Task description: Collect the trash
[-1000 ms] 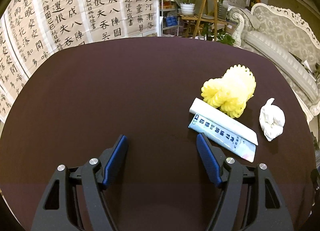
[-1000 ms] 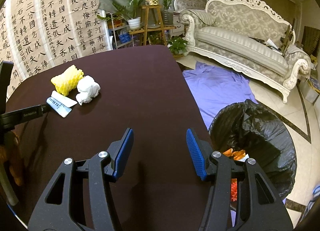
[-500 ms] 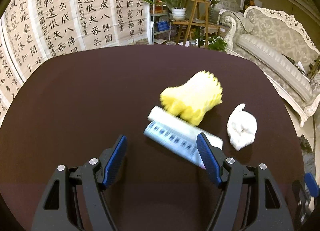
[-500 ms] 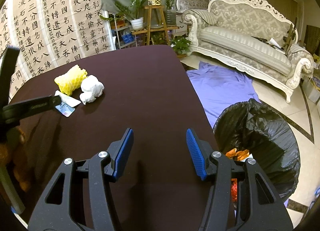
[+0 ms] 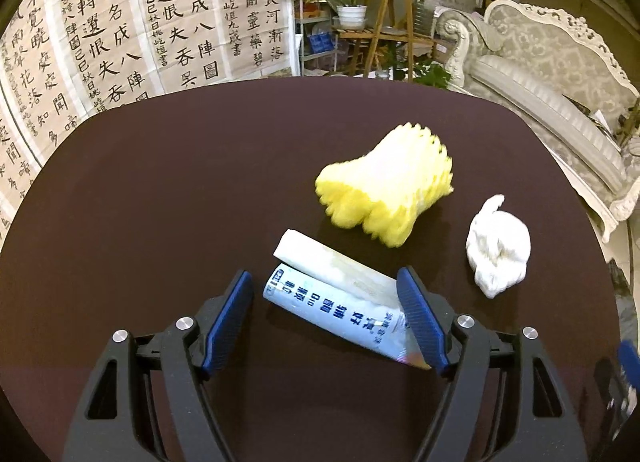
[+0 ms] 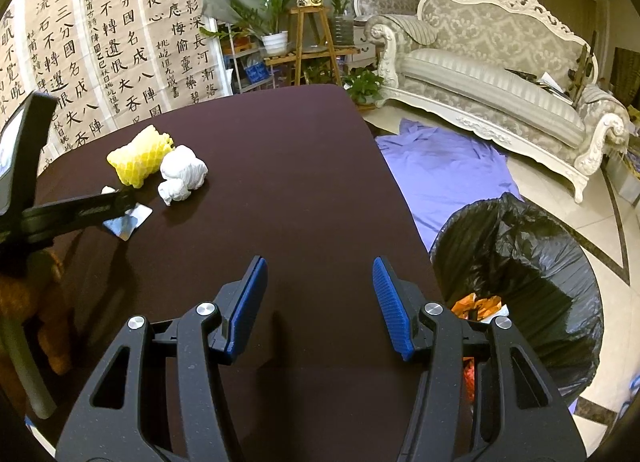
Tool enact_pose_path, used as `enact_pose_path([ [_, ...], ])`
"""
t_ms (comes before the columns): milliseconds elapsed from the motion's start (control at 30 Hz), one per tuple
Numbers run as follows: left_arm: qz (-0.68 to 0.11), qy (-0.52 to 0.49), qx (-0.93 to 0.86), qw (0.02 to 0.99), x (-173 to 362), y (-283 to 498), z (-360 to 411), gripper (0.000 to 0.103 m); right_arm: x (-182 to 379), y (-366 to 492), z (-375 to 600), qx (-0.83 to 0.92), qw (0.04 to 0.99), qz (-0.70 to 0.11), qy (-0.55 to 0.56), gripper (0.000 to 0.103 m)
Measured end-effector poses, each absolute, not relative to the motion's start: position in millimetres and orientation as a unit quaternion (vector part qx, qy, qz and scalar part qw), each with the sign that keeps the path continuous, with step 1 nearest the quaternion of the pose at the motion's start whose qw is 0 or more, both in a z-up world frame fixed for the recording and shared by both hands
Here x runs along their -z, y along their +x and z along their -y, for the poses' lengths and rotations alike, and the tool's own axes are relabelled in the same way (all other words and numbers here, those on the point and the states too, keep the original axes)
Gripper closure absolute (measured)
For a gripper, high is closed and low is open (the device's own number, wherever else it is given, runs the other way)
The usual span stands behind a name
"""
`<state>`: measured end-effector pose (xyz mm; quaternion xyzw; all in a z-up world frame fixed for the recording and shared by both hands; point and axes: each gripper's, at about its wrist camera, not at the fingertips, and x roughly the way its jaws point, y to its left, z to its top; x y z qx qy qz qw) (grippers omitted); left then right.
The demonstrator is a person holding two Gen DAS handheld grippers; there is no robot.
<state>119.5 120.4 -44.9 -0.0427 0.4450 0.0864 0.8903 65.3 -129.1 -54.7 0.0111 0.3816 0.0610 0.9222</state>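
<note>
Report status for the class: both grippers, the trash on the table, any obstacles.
Left gripper open, jaws just widened, straddling the pale blue printed wrapper. Right gripper open, empty. Yellow foam net and crumpled white tissue uncollected. Nothing blocking.

Trash is gathered toward the table's (image 5: 160,182) right edge.
The wrapper (image 5: 336,314) is nearest, foam net (image 5: 384,194) behind, tissue wad (image 5: 498,246) rightmost; the bin bag (image 6: 520,262) sits beyond that edge.

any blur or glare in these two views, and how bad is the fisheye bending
Left wrist view: the yellow foam net is smeared by motion blur, while the blue wrapper between the open left gripper stays readable. Right wrist view: sharp overall, with soft sheen on the black trash bag and a shiny glint on the wrapper. Both views: the table edge bows and the corners go dark.
</note>
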Motion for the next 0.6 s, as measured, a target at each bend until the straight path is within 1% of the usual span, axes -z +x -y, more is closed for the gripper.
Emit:
enact_pose_path([
  [267,-0.445,-0.035,-0.062,0.892,45,98,-130,0.03,53,63,126,-0.052,0.925,-0.377,-0.007,0.049],
  [467,-0.442,-0.07,-0.057,0.892,39,83,-142,0.03,52,62,123,-0.047,0.926,-0.375,-0.013,0.049],
  [600,-0.437,-0.075,-0.063,0.894,35,72,-148,0.03,52,62,124,-0.044,0.926,-0.375,-0.014,0.049],
])
